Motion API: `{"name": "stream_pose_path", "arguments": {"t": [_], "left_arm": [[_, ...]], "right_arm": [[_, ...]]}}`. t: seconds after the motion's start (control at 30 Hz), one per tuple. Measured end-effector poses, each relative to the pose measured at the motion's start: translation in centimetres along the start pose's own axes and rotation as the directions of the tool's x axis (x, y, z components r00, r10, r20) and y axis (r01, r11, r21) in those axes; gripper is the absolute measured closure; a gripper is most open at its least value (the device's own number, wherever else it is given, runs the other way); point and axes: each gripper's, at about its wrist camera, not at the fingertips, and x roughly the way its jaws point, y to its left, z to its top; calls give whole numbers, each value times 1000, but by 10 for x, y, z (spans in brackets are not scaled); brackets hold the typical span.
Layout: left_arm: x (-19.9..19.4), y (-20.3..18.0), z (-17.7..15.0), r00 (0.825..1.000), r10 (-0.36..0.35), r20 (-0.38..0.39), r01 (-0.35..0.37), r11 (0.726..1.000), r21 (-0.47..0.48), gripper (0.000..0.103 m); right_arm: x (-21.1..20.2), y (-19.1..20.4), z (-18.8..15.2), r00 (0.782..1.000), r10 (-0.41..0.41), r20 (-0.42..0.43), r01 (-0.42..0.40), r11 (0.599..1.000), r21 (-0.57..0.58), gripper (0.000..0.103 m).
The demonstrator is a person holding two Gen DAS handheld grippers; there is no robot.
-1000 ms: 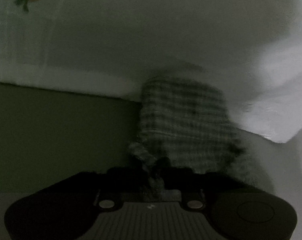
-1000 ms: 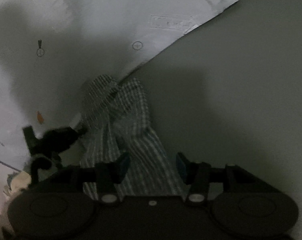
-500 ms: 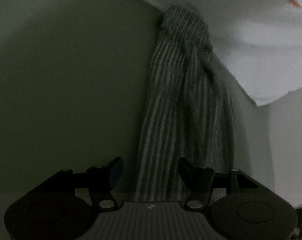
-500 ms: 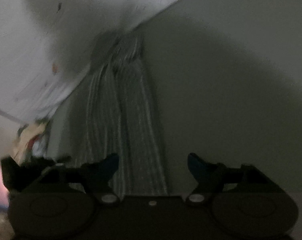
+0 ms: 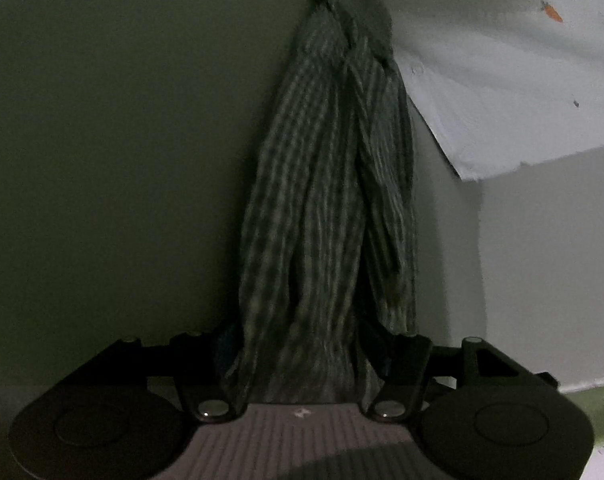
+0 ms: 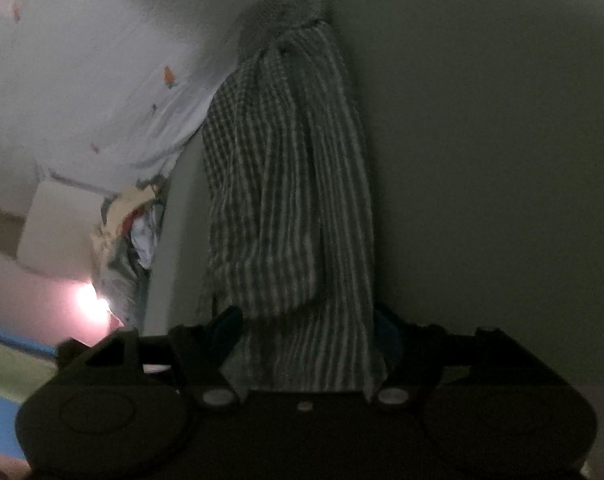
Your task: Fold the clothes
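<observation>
Checked cloth (image 5: 325, 208) between spread tool (image 5: 305, 346) fingers

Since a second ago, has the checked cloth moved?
Yes. The checked cloth, bunched a second ago by the white sheet's edge, now stretches long from that edge to the camera.

Checked cloth (image 5: 325, 200) covers left gripper (image 5: 305, 344) fingertips.
</observation>
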Motion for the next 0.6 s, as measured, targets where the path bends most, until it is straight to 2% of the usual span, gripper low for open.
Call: {"name": "stream_pose_path", "arguments": {"t": [0.07, 0.17, 0.23, 0.27, 0.33, 0.37, 0.4, 0.43, 0.47, 0.53, 0.57, 0.6], "left_arm": [[4, -1, -5, 1000, -10, -21, 11, 999, 38, 38], [5, 3, -9, 1000, -31, -6, 31, 998, 51, 39], [8, 7, -10, 998, -63, -15, 63, 998, 22, 39], [12, 8, -10, 995, -84, -47, 85, 996, 20, 40], [16, 5, -14, 993, -86, -77, 90, 995, 50, 41], [16, 3, -16, 994, -78, -78, 84, 994, 68, 51], [16, 3, -17, 993, -79, -85, 85, 995, 59, 60], [15, 6, -17, 990, -104, -93, 106, 994, 18, 81], [11, 13, -18, 983, -159, -86, 156, 987, -41, 86], [-1, 30, -23, 953, -300, -27, 292, 941, -172, 86], [-6, 37, -27, 940, -342, 0, 334, 916, -221, 85], [-8, 42, -29, 943, -333, 4, 324, 916, -237, 85]], "right_arm": [[-7, -5, -18, 1000, 26, 12, -27, 997, 72, 31], [-12, -7, -40, 1000, 27, 14, -28, 997, 71, 35], [-13, -7, -50, 1000, 9, 20, -10, 997, 77, 44], [-13, -7, -55, 1000, 3, 23, -5, 997, 81, 46], [-11, -6, -64, 999, 8, 32, -11, 996, 90, 61], [-10, -6, -67, 999, 6, 36, -9, 995, 95, 66], [-10, -5, -70, 999, -4, 39, 0, 994, 106, 80], [-9, -5, -72, 999, -11, 41, 6, 993, 122, 89], [-10, -5, -74, 999, -7, 45, 1, 991, 136, 91], [-21, -3, -76, 994, 76, 83, -88, 985, 151, 95], [-27, -2, -77, 986, 126, 109, -142, 978, 154, 95], [-33, -1, -78, 980, 153, 127, -172, 973, 153, 95]]}}
